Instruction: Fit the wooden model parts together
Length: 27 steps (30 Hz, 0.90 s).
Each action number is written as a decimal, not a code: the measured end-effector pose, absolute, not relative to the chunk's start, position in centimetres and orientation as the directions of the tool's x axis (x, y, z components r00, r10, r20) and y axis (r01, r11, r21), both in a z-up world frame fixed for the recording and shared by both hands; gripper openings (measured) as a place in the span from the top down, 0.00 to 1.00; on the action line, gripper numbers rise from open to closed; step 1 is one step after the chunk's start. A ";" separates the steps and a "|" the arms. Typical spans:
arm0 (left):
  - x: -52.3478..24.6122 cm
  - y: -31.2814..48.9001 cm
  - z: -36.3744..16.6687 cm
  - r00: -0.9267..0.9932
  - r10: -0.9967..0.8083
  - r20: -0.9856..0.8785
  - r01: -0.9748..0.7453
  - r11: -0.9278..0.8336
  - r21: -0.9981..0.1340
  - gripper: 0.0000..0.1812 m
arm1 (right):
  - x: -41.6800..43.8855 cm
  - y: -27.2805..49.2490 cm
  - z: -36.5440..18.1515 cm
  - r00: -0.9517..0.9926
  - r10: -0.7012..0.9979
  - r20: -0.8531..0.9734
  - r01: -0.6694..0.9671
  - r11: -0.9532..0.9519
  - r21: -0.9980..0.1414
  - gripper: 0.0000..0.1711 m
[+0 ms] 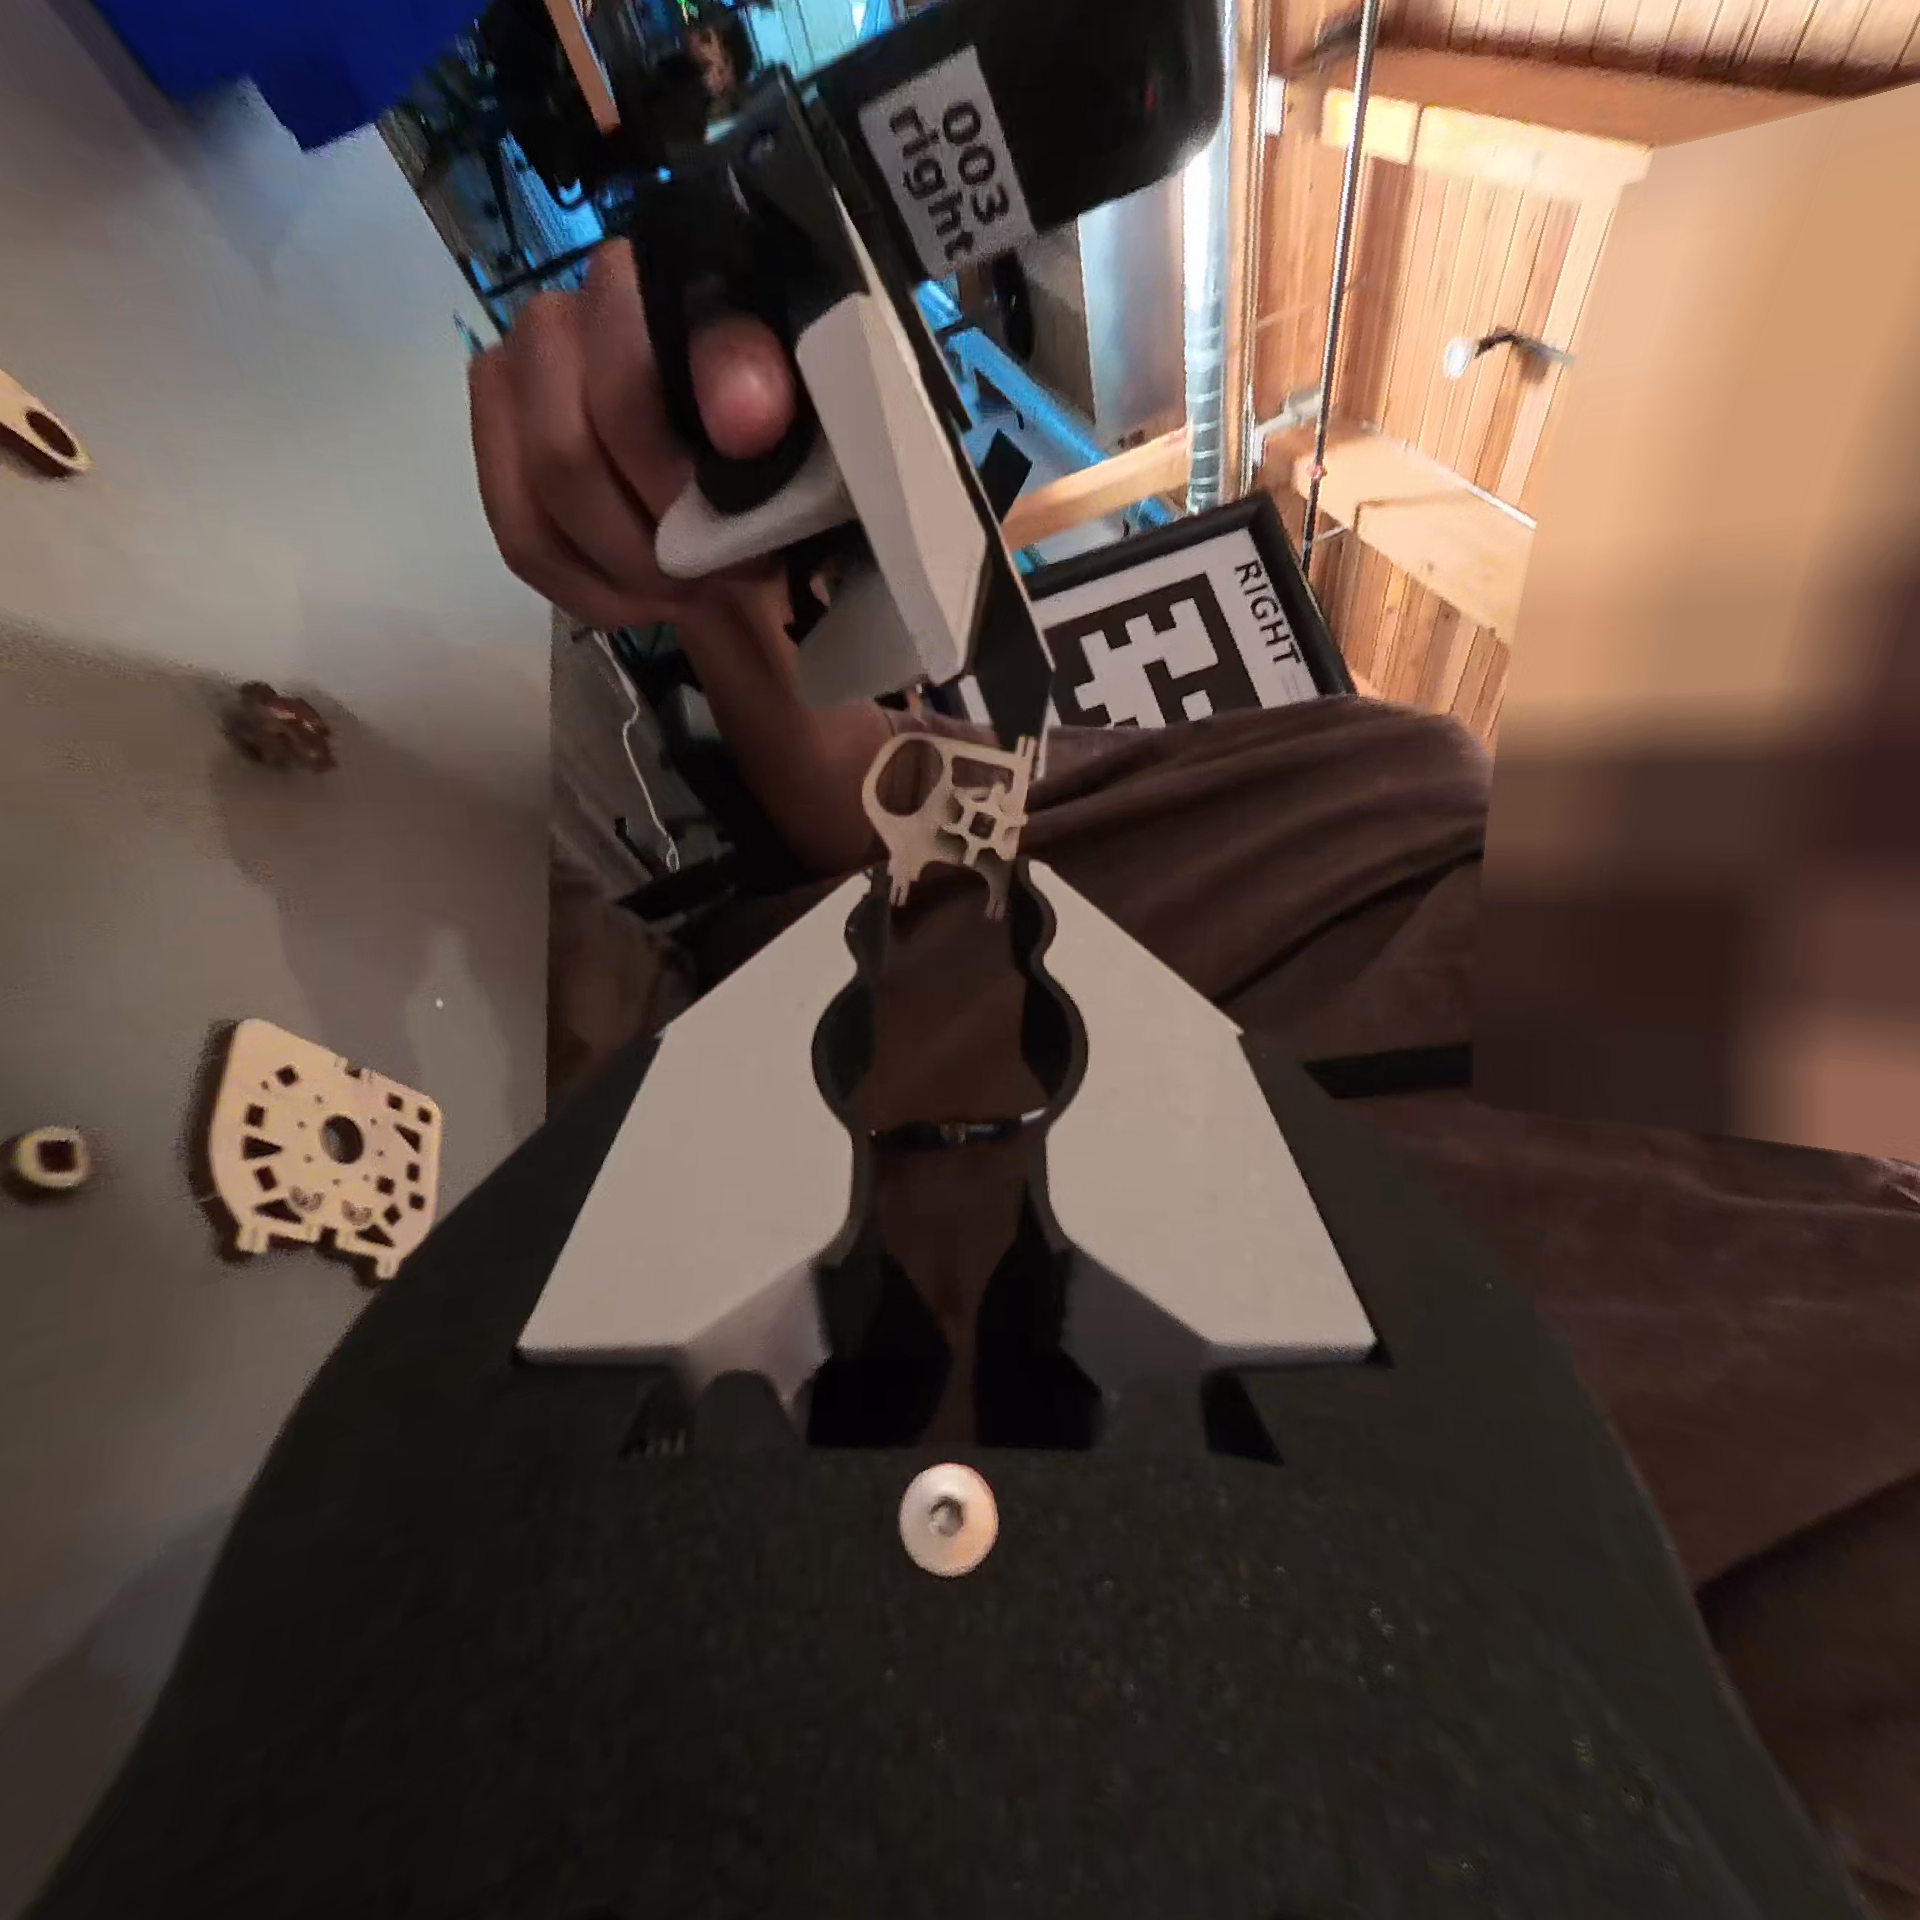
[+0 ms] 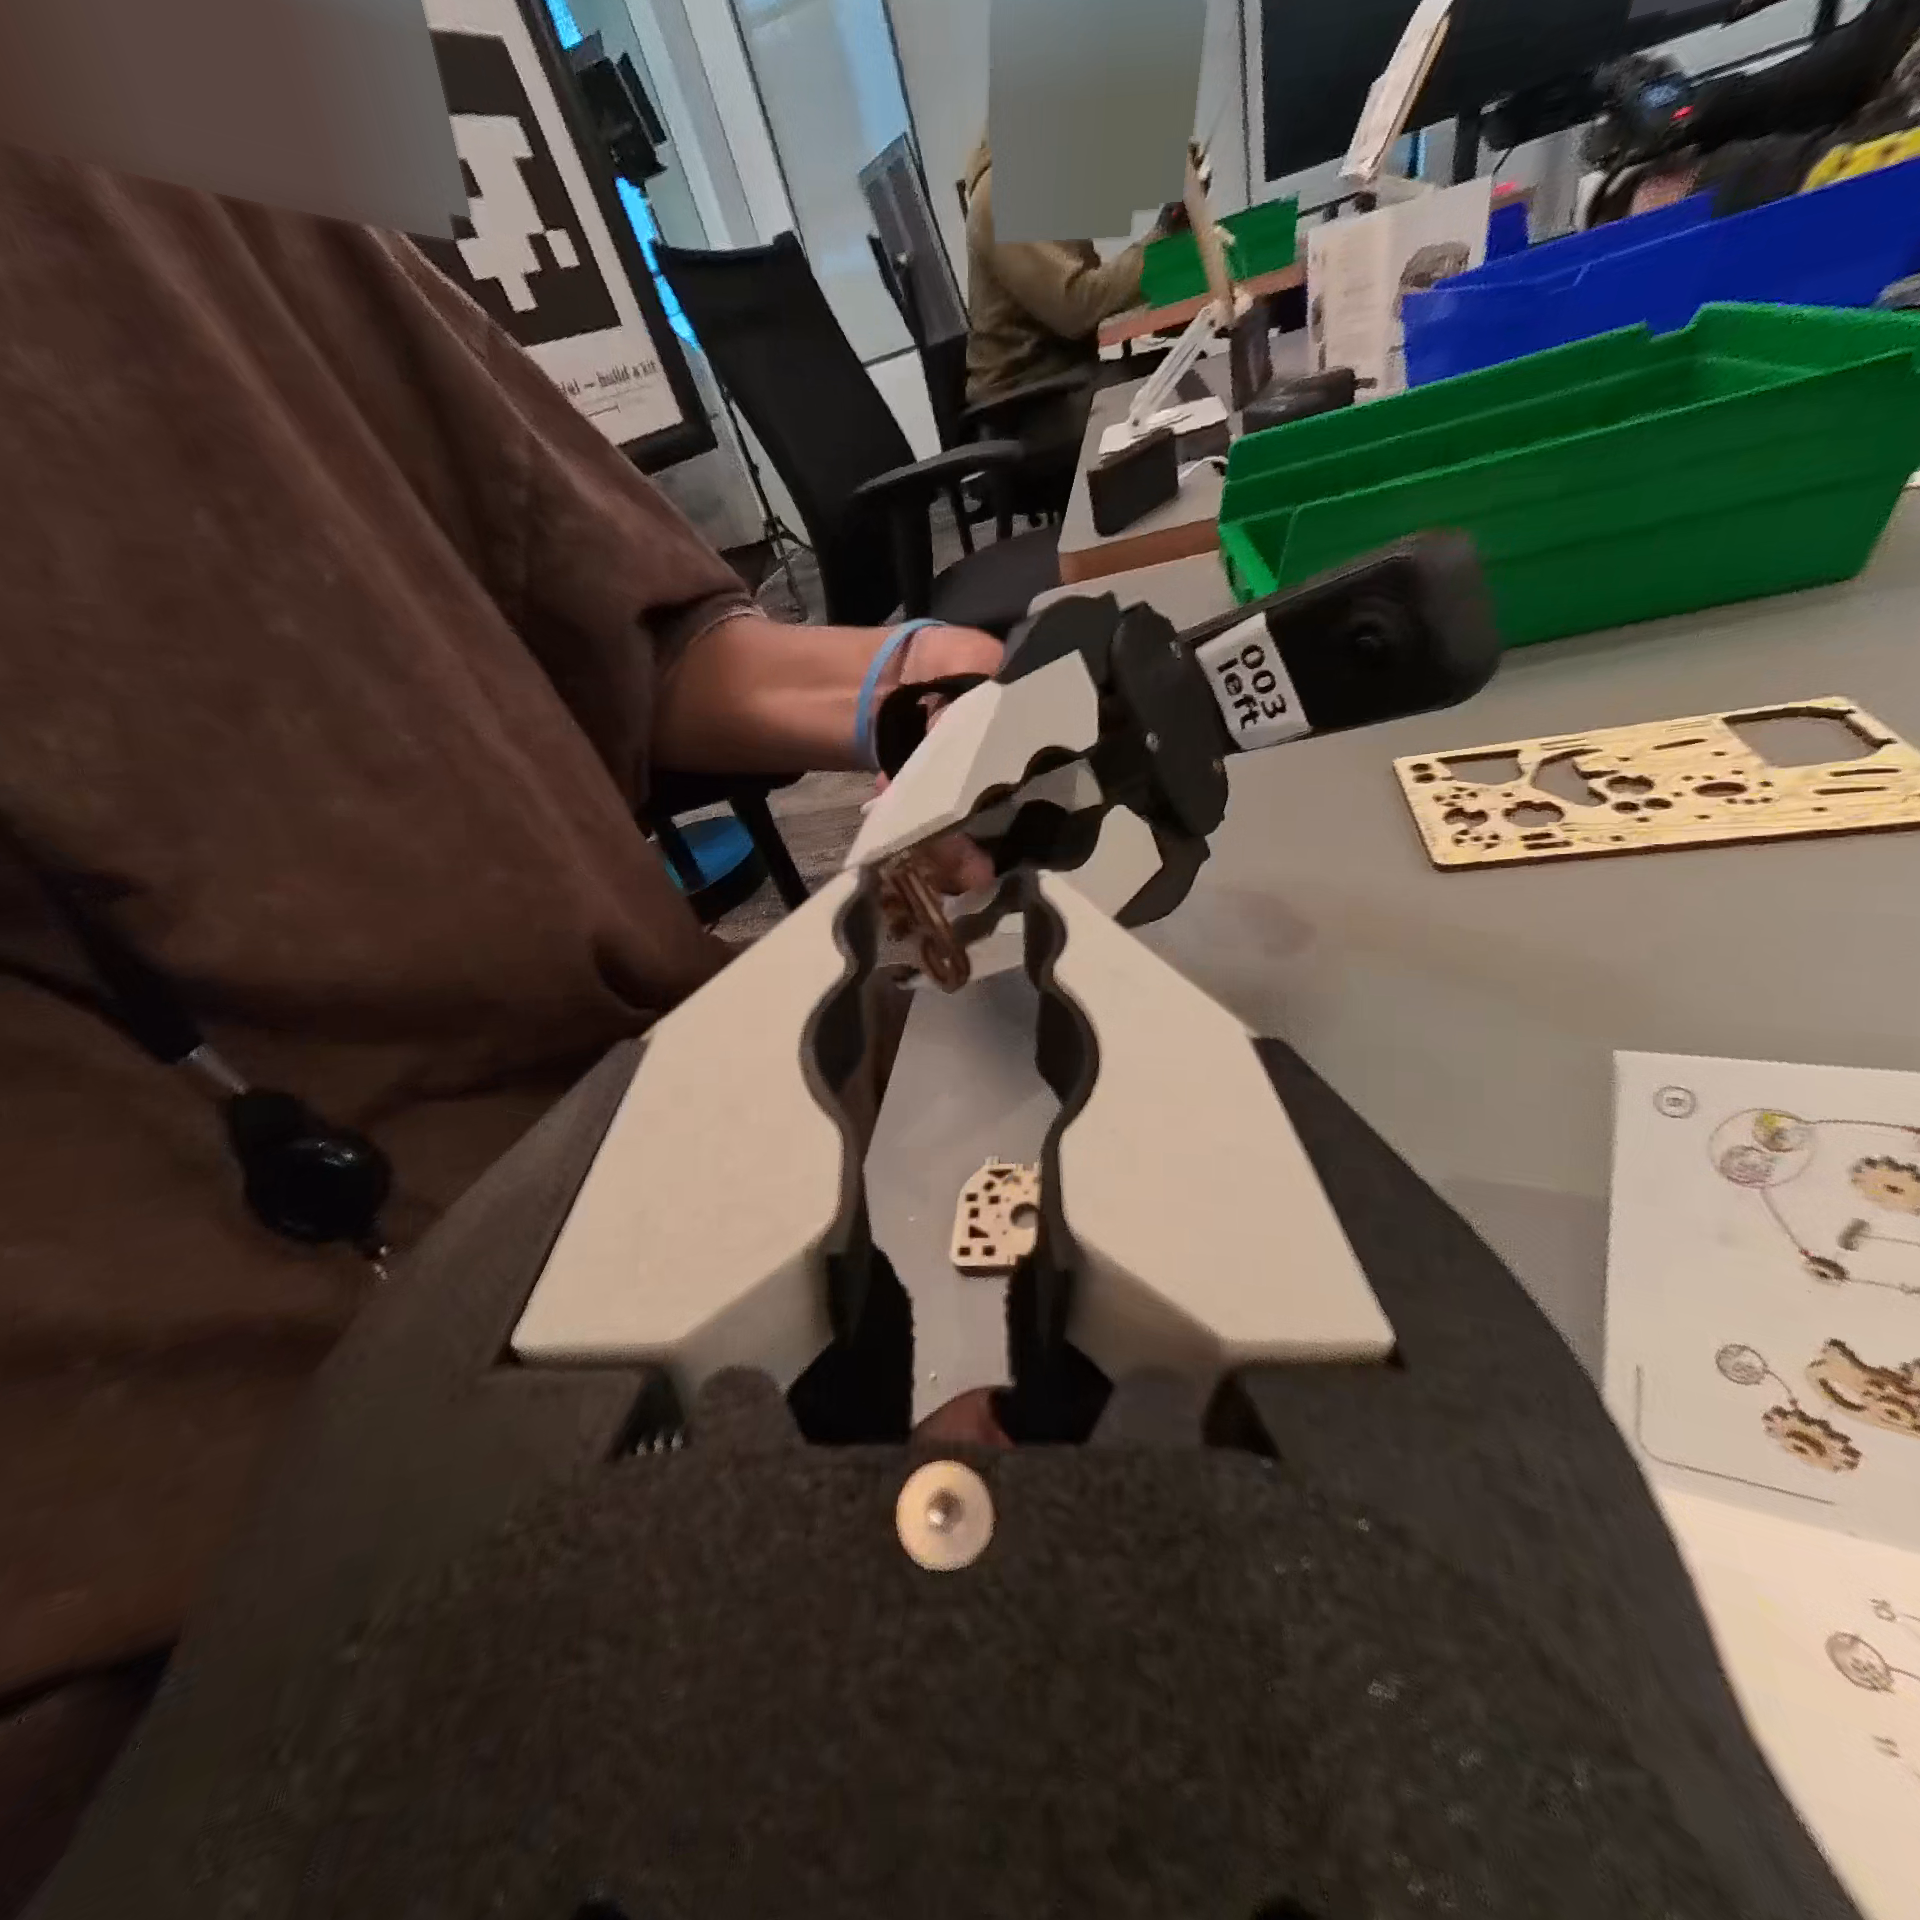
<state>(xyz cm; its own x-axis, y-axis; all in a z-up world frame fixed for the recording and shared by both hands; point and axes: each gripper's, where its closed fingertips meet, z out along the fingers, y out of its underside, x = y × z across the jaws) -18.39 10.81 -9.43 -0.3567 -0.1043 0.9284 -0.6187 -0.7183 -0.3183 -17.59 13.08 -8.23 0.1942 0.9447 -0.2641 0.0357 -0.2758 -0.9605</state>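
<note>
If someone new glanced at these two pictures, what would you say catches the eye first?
First, the small pale wooden part held up in mid-air at the tips of the left gripper, with the right gripper touching its top corner. Next, the cut-out wooden plate lying on the grey table to the left, and across the table the bright green bin behind the punched-out wooden sheet.

Left wrist view: close, rolled sideways, facing the right hand-held gripper [image 1: 1023, 743].
Right wrist view: close, facing the left hand-held gripper [image 2: 883, 847].
Shared: table [image 1: 260, 582] [image 2: 1455, 966].
</note>
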 end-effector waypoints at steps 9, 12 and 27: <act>-18.7 10.9 -9.6 -0.349 -0.095 0.932 -0.627 -0.715 -0.308 0.89 | -18.4 12.3 -8.2 0.137 0.949 -0.283 0.042 -0.292 -0.956 0.96; -18.5 11.7 -9.5 -0.352 -0.102 0.931 -0.596 -0.742 -0.307 0.89 | -18.2 12.8 -8.2 0.156 0.939 -0.307 0.026 -0.314 -0.949 0.97; -17.4 15.1 -9.4 -0.254 -0.776 0.577 -0.338 -0.488 -0.805 0.86 | -16.6 16.1 -8.1 0.183 0.799 -0.572 -0.169 -0.548 -0.819 0.98</act>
